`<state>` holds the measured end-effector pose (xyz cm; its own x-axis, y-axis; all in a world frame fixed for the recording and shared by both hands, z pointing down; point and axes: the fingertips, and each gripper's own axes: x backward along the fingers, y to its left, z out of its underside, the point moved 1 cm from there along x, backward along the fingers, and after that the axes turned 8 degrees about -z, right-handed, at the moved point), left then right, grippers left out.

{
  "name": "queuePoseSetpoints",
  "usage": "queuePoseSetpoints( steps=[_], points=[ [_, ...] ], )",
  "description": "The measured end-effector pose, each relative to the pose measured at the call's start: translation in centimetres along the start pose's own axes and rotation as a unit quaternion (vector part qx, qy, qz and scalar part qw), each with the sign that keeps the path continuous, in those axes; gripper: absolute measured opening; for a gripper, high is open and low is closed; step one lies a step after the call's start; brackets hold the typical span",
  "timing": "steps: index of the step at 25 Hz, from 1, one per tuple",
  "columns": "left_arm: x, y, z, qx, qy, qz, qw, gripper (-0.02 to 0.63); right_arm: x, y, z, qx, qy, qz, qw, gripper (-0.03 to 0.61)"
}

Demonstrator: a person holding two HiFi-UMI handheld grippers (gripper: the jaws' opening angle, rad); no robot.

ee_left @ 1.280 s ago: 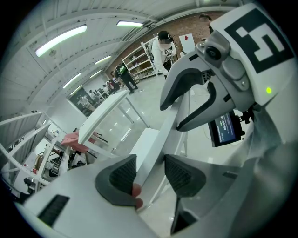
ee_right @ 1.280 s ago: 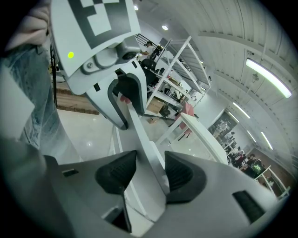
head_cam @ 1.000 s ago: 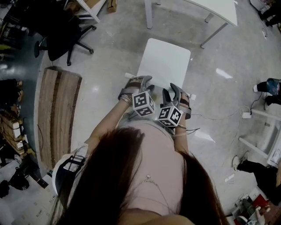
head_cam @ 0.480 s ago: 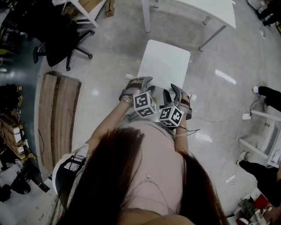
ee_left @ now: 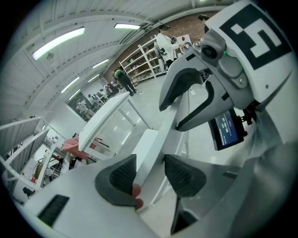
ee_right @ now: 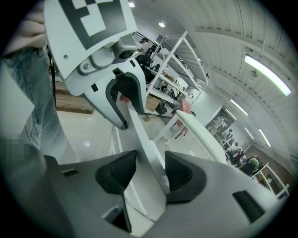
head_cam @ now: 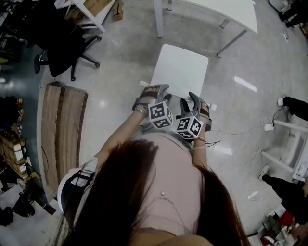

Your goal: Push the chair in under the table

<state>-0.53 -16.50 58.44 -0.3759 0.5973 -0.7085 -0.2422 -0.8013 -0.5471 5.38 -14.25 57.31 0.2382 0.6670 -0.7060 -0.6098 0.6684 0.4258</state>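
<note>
Since the chair (head_cam: 180,67) stands straight ahead of you, seat pointing at the table (head_cam: 216,8) but not yet under it, the push goes fwd along that line. Left gripper (head_cam: 153,89) & right gripper (head_cam: 195,100) each clamp the chair's top back edge, jaws wide, side by side, equally near.

Left tool (head_cam: 155,90), right tool (head_cam: 189,102) on white chair (head_cam: 180,67)

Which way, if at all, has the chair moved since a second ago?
Yes, toward the table. In the head view the strip of floor between the chair seat's far edge and the table's nearest leg has narrowed.
</note>
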Motion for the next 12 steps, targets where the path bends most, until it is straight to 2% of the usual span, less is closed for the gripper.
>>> queuePoseSetpoints(
  steps=[12],
  points=[
    [-0.99,1.10,-0.02,-0.004,-0.009,-0.001,0.9999,0.193,-1.02,-0.88,-0.28,-0.003,0.004,0.006,1.000,0.202]
  ],
)
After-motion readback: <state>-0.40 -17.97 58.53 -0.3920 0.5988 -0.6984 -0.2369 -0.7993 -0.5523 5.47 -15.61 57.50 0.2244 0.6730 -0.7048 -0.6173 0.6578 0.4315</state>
